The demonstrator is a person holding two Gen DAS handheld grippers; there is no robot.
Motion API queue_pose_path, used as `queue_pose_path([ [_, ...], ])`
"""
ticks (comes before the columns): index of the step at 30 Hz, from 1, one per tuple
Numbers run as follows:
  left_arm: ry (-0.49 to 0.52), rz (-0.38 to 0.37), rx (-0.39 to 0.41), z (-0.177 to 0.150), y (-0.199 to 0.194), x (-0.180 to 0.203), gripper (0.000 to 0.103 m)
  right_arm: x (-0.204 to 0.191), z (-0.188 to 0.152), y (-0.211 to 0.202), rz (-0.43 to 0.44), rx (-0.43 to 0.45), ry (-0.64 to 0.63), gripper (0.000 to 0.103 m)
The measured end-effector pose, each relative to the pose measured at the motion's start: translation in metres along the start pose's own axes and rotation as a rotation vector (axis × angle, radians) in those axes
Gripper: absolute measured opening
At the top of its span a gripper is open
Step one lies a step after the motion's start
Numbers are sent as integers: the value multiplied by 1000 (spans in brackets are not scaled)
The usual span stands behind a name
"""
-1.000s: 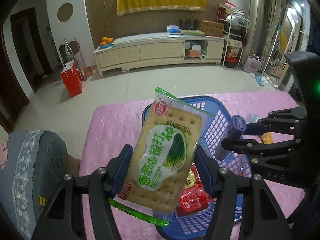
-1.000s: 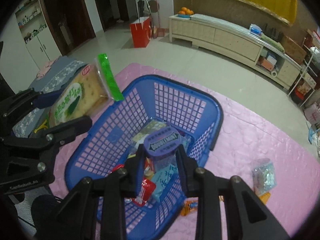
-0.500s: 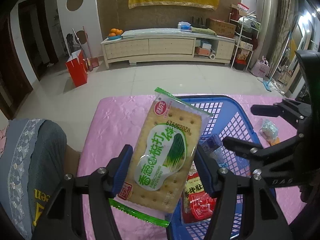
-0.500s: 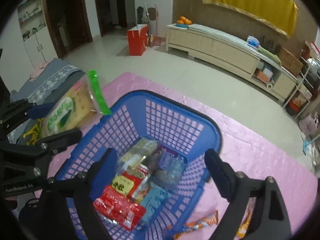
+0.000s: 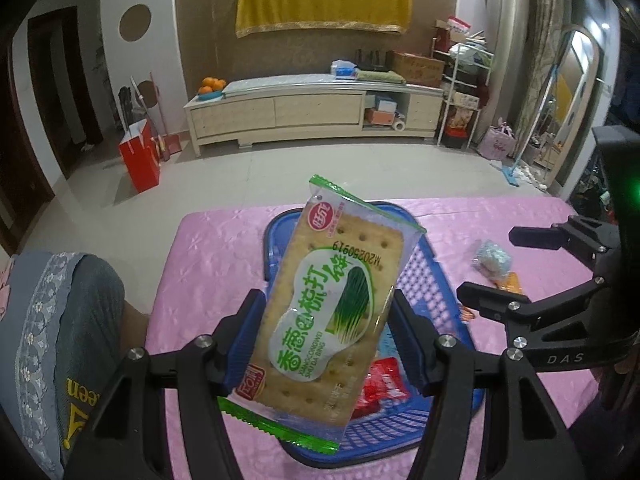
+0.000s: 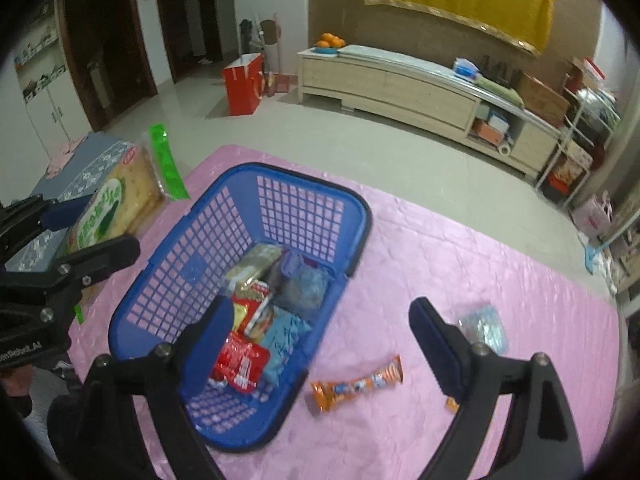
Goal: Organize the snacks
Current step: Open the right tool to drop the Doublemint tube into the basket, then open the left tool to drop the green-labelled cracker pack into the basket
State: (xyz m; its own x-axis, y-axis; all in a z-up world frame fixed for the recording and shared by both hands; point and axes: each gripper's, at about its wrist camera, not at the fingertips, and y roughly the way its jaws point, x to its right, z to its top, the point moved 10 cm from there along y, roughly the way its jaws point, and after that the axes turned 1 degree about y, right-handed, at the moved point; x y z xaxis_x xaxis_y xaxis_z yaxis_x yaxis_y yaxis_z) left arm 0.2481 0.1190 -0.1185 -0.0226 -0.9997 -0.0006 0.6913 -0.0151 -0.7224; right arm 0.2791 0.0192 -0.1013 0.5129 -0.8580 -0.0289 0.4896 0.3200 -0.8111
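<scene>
My left gripper (image 5: 326, 330) squeezes a cracker pack (image 5: 334, 300) between its jaws, in the middle of the left view, up over the blue basket (image 6: 304, 196). My right gripper (image 6: 320, 326) has just been opening its jaws; now they stand wide with nothing between them. In the right view the basket sits at the middle left on the pink surface (image 6: 480, 264), with snack packs inside. An orange snack bar (image 6: 356, 386) lies just right of the basket. A clear candy bag (image 6: 484, 328) lies farther right.
</scene>
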Motion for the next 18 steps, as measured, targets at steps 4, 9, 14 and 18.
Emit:
queue_pose_path([
  [4,17,-17,5,-1,-5,13,60,8,-9,-9,-4,5,39,92],
  [9,40,-33,-4,-5,0,22,60,11,-18,-11,-4,3,55,92],
  [14,56,-45,-33,-11,17,27,60,17,-23,-1,-21,-4,66,92],
  [18,66,-52,-64,-14,34,30,60,21,-29,9,-19,-17,76,92],
])
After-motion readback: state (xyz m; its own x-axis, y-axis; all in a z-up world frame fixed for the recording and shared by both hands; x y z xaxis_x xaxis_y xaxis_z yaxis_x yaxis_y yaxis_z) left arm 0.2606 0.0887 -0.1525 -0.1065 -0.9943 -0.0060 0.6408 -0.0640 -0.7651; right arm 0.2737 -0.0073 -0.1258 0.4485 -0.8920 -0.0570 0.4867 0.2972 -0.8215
